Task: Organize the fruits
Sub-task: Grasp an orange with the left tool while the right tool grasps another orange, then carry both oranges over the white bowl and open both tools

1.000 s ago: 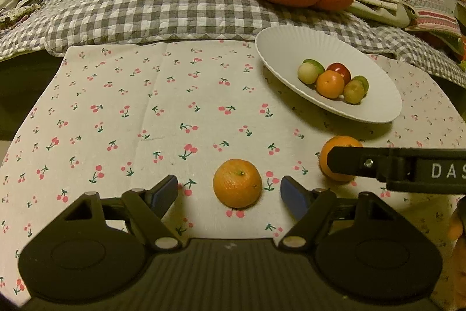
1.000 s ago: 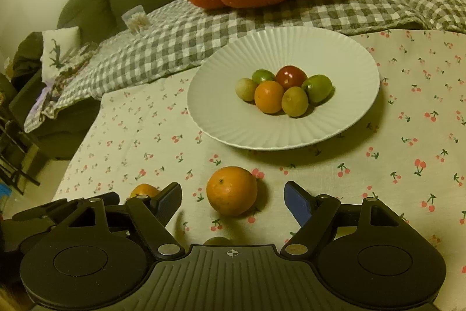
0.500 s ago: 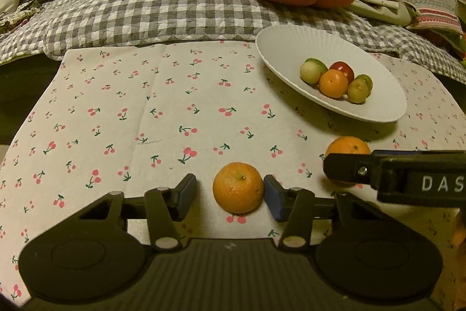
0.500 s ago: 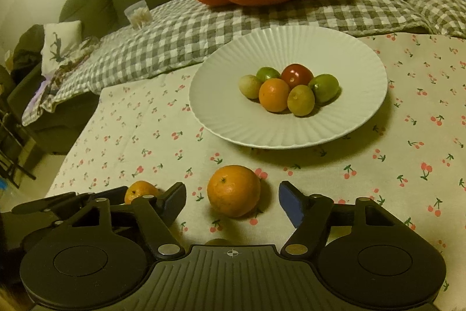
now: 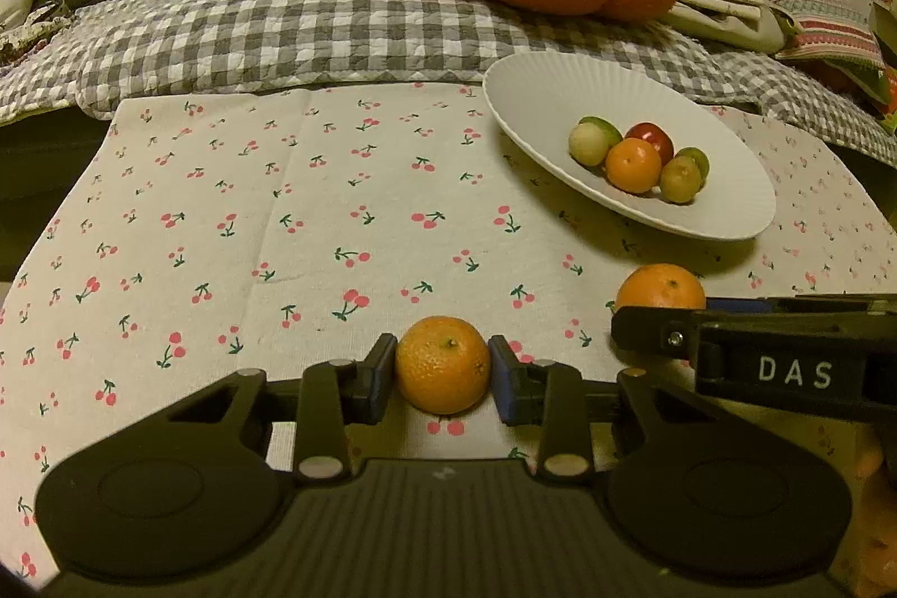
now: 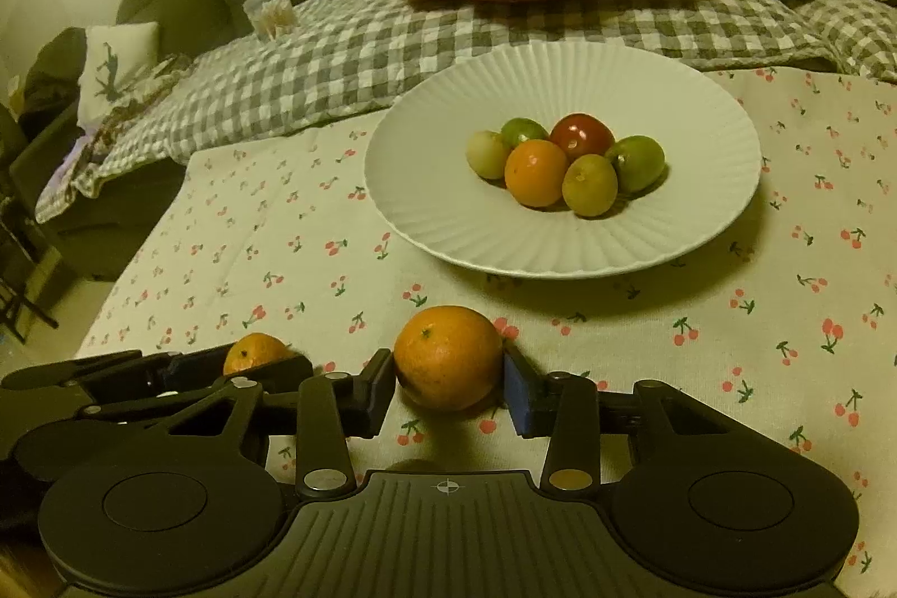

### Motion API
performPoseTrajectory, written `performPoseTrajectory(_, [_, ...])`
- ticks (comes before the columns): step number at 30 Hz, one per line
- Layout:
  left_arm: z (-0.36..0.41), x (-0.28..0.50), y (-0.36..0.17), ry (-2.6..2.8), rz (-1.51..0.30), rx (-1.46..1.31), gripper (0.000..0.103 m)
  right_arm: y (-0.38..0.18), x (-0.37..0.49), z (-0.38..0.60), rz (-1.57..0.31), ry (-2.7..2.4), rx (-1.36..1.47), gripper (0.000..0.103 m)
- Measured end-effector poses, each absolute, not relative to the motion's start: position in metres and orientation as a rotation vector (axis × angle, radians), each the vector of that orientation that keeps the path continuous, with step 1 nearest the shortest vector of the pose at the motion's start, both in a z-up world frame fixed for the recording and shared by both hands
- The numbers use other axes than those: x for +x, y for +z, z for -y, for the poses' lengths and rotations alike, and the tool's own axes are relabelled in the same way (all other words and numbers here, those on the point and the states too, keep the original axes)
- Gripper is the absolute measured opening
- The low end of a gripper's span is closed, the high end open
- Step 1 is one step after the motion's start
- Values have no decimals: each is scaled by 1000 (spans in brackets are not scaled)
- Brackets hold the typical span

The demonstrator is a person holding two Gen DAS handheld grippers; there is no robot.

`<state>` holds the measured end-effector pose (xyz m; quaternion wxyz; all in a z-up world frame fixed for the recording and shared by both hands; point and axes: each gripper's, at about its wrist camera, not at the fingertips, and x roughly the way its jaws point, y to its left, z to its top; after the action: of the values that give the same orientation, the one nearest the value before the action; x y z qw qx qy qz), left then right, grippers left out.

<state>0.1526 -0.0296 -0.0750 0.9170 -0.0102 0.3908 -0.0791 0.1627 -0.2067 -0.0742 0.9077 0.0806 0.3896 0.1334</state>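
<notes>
The left gripper [image 5: 443, 376] has its jaws pressed on both sides of a small orange [image 5: 443, 365] that sits on the worktop [image 5: 280, 233], at 6 o'clock in the left wrist view. The right gripper [image 6: 448, 388] grasps a second orange [image 6: 447, 357] in the same way, with a blue pad against each flank; in the left view this fruit lies at 4 o'clock. Both oranges seem to rest on the cherry-print cloth, not lifted yet.

The white plate [image 6: 560, 82] stands at 12 o'clock from the right gripper, near the oranges, and already carries six small fruits [image 6: 566, 166] in a cluster.

I judge the oranges to be light, round and firm, with a slightly yielding skin. They can roll or slip out if the pads sit above the widest part, so the hold should be across the middle. A gentle squeeze is enough; too much pressure may bruise them.
</notes>
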Motion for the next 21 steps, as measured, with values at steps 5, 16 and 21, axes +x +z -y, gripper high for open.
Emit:
performPoseTrajectory(5, [28,151,-69,-163,-797,-40,32,-70,161,207,-797,278,167,39])
performPoseTrajectory(16, [21,145,-47,-165,-770,-102,32,-47,154,213,-761,302,204,39])
performPoseTrajectory(21, [22,142,-35,-173,-747,-114,32,-37,150,214,-747,313,216,39])
